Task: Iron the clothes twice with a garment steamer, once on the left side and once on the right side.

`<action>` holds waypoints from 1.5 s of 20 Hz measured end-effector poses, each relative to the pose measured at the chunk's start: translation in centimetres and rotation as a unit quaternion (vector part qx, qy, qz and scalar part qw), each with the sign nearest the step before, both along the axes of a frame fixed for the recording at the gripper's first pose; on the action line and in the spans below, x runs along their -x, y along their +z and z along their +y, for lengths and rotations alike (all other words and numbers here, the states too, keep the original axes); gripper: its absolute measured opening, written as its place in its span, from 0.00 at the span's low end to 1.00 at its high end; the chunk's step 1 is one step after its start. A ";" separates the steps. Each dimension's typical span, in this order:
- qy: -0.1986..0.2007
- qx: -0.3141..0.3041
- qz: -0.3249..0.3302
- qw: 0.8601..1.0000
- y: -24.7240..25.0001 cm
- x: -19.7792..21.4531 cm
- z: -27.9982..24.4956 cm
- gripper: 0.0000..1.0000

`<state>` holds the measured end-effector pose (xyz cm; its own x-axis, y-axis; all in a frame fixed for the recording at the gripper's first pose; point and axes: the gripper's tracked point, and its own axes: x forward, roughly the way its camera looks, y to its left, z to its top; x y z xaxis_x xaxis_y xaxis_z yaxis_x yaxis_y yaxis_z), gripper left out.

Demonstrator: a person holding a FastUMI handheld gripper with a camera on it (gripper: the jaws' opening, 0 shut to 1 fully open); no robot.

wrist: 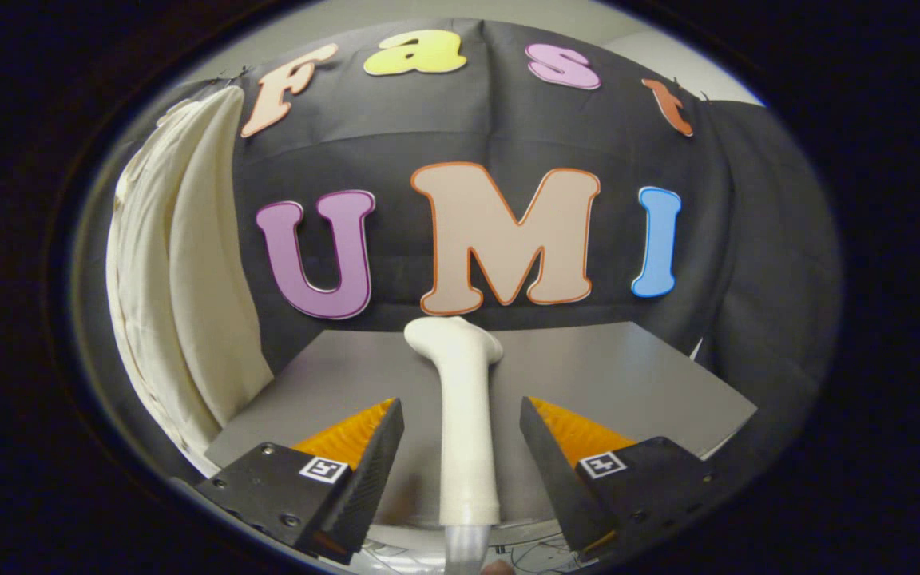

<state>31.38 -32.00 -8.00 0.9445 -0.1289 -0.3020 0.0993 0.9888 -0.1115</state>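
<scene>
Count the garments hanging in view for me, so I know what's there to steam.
1: a cream garment hangs beside the table, beyond the gripper. The open fingers flank the white steamer without touching. More could hang unseen.

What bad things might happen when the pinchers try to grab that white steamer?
The gripper is open, with the garment steamer lying on the grey table between its fingers, which are not touching it yet. Its handle looks smooth and rounded, so it might slip or roll if the fingers close off-centre. The cream cloth hangs off to the left, so the steamer's head would probably need turning to face it.
</scene>
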 end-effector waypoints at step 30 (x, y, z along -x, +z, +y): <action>-0.009 -0.048 -0.087 0.995 8.8 12.4 16.7 0.33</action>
